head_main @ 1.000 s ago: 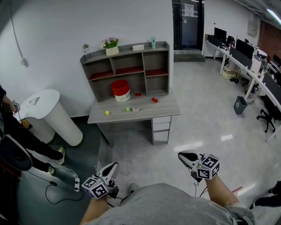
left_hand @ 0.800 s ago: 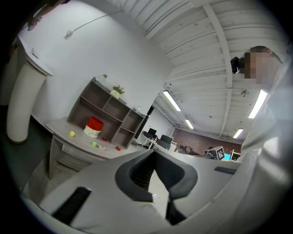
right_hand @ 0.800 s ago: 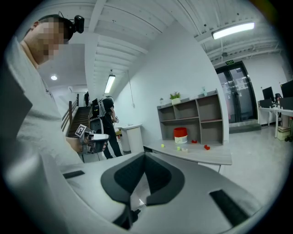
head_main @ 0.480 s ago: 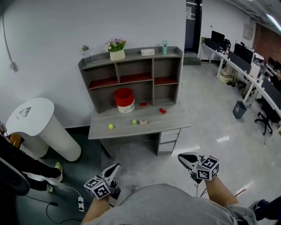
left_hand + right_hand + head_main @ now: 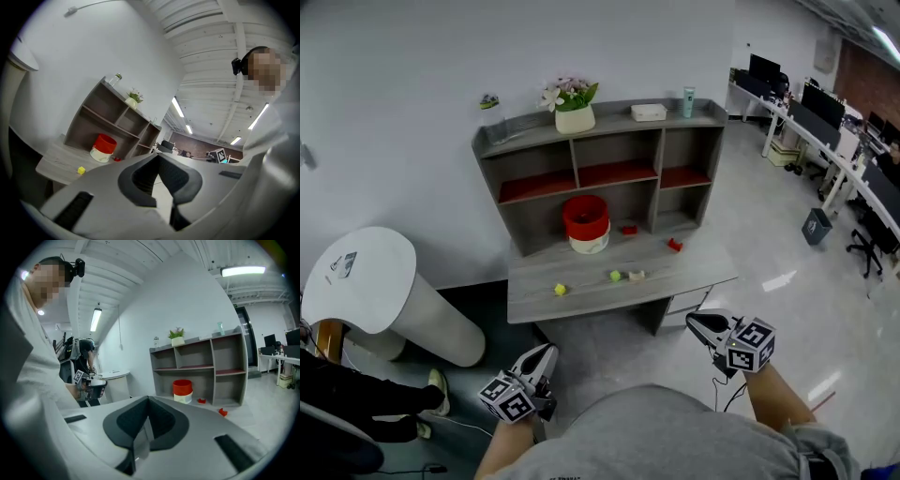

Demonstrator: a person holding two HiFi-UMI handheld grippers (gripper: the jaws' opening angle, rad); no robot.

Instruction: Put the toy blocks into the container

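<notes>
Blocks (image 5: pixel 560 290) were found scattered on the desk (image 5: pixel 581 300) beside the red container (image 5: pixel 586 223); loading was judged not yet begun. Left gripper (image 5: pixel 542 356) and right gripper (image 5: pixel 698 323) were held closed, empty, well apart from the desk.

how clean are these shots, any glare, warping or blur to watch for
Head view: sharp, evenly lit, with white glare patches on the glossy floor right of the desk. Left gripper view: strong fisheye, dark round border, scene tilted, yet the red container reads clearly. Right gripper view: same fisheye; the ceiling light burns out white.
</notes>
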